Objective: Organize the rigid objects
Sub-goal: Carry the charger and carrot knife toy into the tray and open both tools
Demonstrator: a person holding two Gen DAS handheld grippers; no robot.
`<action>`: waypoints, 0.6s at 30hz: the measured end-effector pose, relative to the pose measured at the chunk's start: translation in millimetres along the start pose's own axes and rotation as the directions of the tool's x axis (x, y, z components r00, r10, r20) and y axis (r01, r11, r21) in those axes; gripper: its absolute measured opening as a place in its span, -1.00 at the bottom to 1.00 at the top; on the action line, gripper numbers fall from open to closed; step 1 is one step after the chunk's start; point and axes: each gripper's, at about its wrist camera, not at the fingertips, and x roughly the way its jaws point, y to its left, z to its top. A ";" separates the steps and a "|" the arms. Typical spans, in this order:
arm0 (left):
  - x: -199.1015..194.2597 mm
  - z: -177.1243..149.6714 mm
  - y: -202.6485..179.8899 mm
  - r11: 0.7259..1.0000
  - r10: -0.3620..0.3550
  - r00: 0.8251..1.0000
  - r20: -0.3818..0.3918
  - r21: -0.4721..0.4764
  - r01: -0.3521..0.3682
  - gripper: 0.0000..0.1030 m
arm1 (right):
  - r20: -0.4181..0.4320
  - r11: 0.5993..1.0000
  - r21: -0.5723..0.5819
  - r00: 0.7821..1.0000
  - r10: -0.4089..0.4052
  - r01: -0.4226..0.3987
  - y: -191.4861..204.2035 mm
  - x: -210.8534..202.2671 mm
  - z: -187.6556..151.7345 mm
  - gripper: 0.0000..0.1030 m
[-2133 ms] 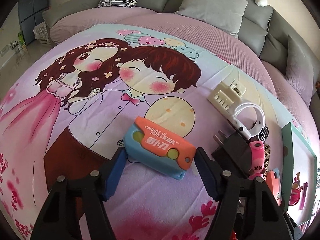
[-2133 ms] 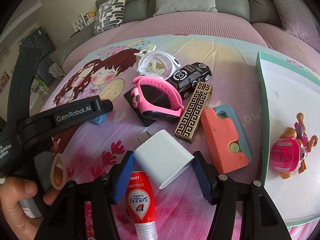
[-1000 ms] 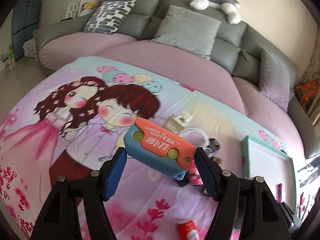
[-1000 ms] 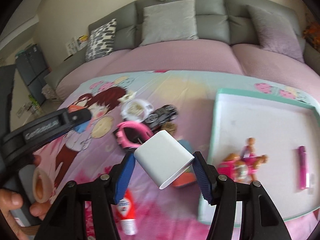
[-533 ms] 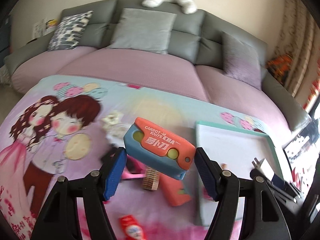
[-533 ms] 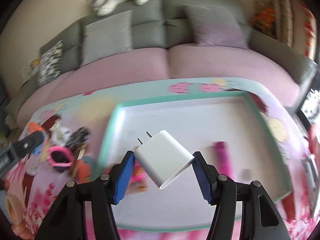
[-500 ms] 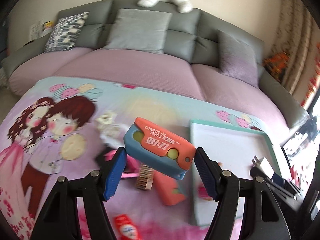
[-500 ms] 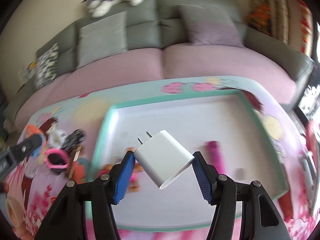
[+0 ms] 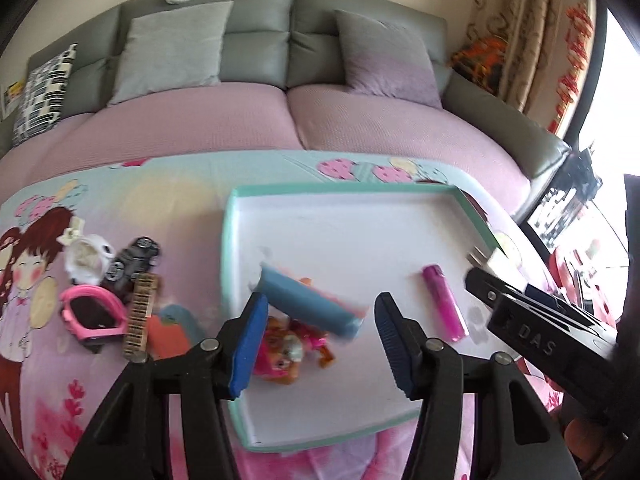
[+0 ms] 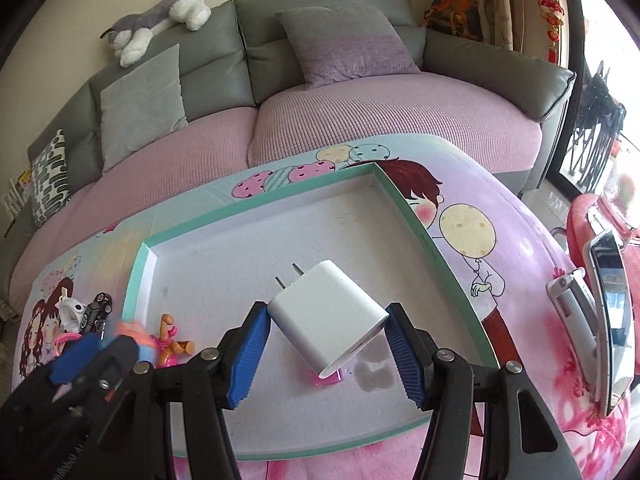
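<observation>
Over the tray [image 10: 240, 272], the right gripper [image 10: 326, 320] clamps the charger [image 10: 320, 304], apparently lifted

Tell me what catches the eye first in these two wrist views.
The white wall charger dominates, clamped in the right gripper over the teal-rimmed tray. In the left view, a blurred blue-and-orange toy knife tilts between the jaws of the left gripper, which have just been closing. It hangs above the tray's pink pup figure and magenta lighter.
</observation>
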 end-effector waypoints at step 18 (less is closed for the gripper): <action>17.8 -8.7 8.8 0.999 0.003 0.998 -0.064 -0.040 -0.006 0.11 | -0.087 0.999 -0.044 0.996 0.007 -0.011 16.9 29.8 -10.8 0.22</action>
